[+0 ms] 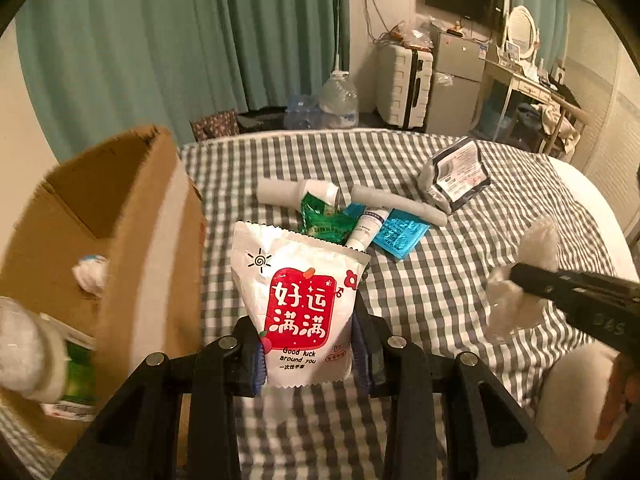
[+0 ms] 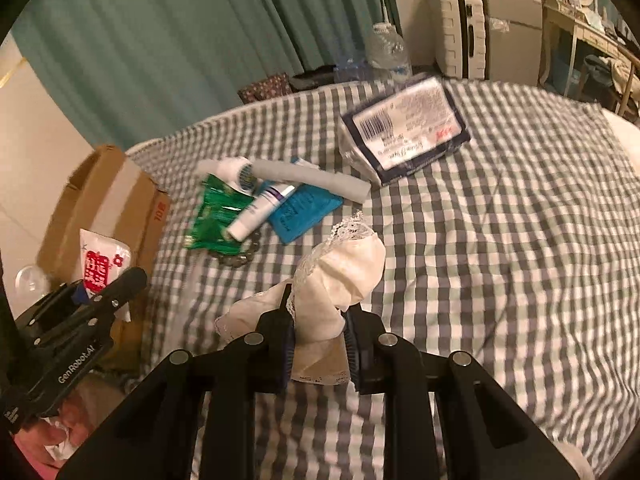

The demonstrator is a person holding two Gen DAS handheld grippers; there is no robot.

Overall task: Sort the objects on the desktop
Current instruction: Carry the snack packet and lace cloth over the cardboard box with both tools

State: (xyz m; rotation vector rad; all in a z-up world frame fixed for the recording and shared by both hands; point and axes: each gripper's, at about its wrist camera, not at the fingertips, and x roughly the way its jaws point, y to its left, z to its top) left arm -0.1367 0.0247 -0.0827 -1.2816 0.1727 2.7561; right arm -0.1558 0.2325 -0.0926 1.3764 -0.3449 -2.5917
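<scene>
Clamped between the fingers of the left gripper [image 1: 308,356], a white snack packet [image 1: 302,304] with a red label and the words "Good luck around you" stands upright above the checked bedcover [image 1: 460,280]. Just to its left is an open cardboard box [image 1: 120,216] holding a crumpled white wad [image 1: 91,273] and, nearer the lens, something white and green too blurred to name. The right gripper [image 2: 318,344] has its fingers closed on a bunched cream cloth with lace trim [image 2: 344,272], lifted off the bedcover. Beyond both, a small heap lies on the bed: a green sachet [image 2: 216,216], a white tube [image 2: 260,212] across it, a blue sachet [image 2: 300,210], and two white foam-like rolls [image 2: 312,178]. Farther right, apart from the heap, rests a dark-edged plastic pack with a barcode label [image 2: 404,128]. Teal curtains [image 1: 180,40] hang behind, with a white suitcase [image 1: 404,80] and water jugs [image 1: 338,100] on the floor.
</scene>
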